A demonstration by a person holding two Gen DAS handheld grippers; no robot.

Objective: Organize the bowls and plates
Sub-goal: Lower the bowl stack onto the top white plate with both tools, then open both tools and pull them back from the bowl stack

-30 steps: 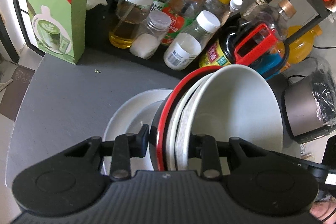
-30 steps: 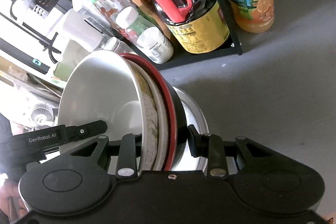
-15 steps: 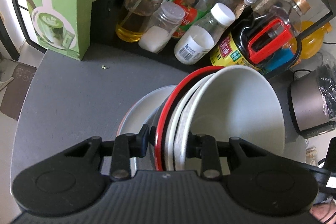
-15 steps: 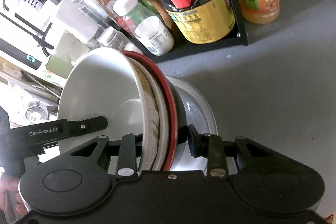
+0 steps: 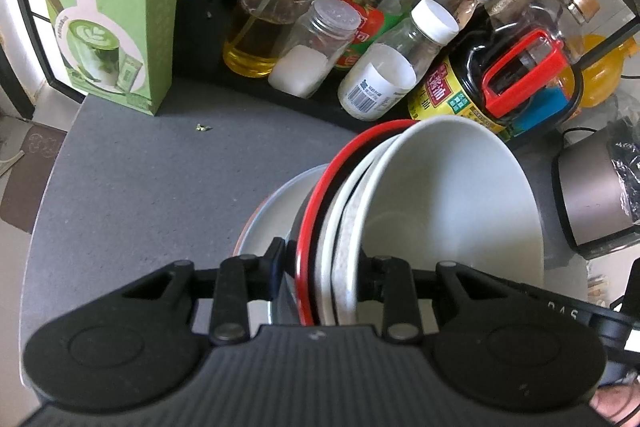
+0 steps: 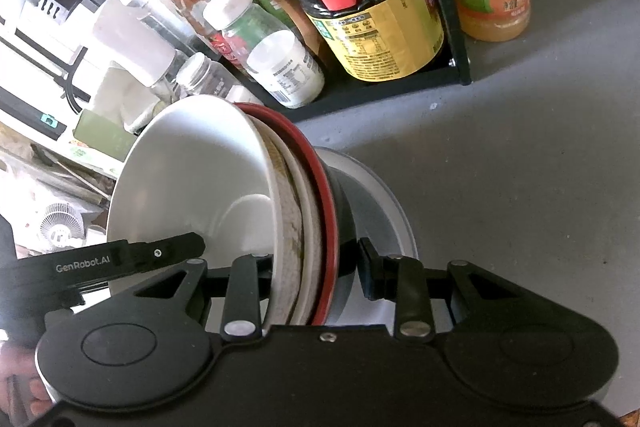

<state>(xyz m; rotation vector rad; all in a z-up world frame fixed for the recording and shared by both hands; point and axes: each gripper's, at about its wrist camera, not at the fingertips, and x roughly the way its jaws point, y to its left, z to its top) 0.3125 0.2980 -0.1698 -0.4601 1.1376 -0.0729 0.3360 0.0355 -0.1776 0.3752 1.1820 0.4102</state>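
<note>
White glazed bowl [image 5: 452, 195] nests innermost in a tilted stack with a speckled white bowl [image 5: 347, 227] and a red-rimmed black bowl [image 5: 316, 211], held over a pale plate [image 5: 272, 211] on the grey surface [image 5: 140, 187]. The left claw [image 5: 320, 263] and right claw [image 6: 312, 267] each pinch the stack's rims from opposite sides. The stack hides most of the plate, and the contact points are partly covered.
</note>
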